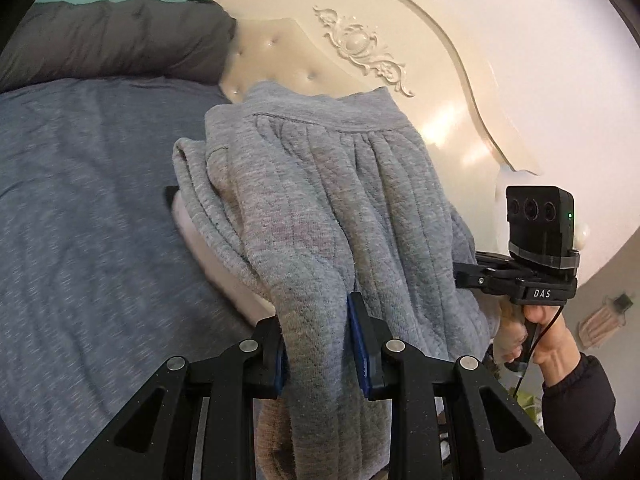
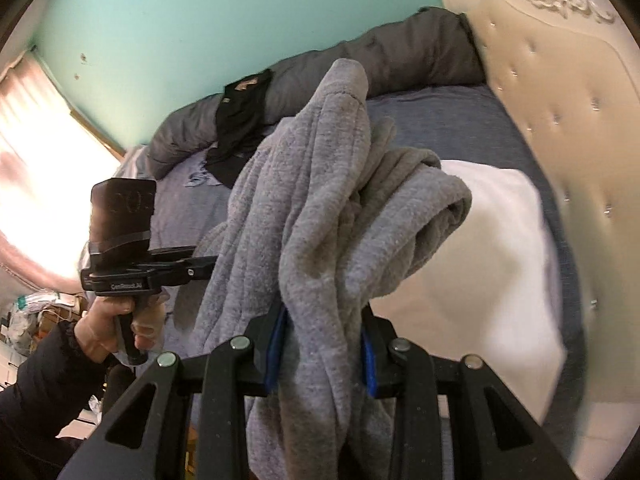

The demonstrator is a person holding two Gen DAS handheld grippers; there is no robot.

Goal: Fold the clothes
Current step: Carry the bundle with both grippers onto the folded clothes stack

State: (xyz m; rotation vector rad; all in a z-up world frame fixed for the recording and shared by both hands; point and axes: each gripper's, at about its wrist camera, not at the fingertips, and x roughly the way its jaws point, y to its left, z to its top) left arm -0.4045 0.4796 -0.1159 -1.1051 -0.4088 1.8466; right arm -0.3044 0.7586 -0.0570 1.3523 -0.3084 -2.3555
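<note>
Left gripper: we have our left gripper (image 1: 320, 344) pinching a thick fold of the grey garment (image 1: 320, 184), blue pads (image 1: 360, 344) pressed into the cloth on both sides.
Right gripper: our right gripper (image 2: 324, 344) is clamped on another bunch of the same garment (image 2: 320, 208), the fabric squeezed between its blue pads (image 2: 370, 364).
Garment: it's up in the air between our two tools, draped and bunched, quilted grey knit with a gathered seam showing in the left wrist view. It hangs above the bed, not lying flat on it.
Hands: in the left wrist view we see our right hand (image 1: 536, 332) gripping its handle at the far edge of the cloth; in the right wrist view our left hand (image 2: 116, 324) does the same, dark sleeve (image 2: 36, 392) below it.
Bed: blue-grey sheet (image 1: 88, 184) under us, a dark grey duvet (image 2: 360, 60) rolled along the far side, a black garment (image 2: 240, 120) lying on it.
White cloth: a white piece (image 2: 492, 248) lies on the sheet just beneath the hanging garment, blurred.
Headboard: cream, tufted and carved (image 1: 400, 40), right behind the cloth.
Wall: turquoise (image 2: 200, 20), with a bright curtained window (image 2: 36, 160) beside it.
</note>
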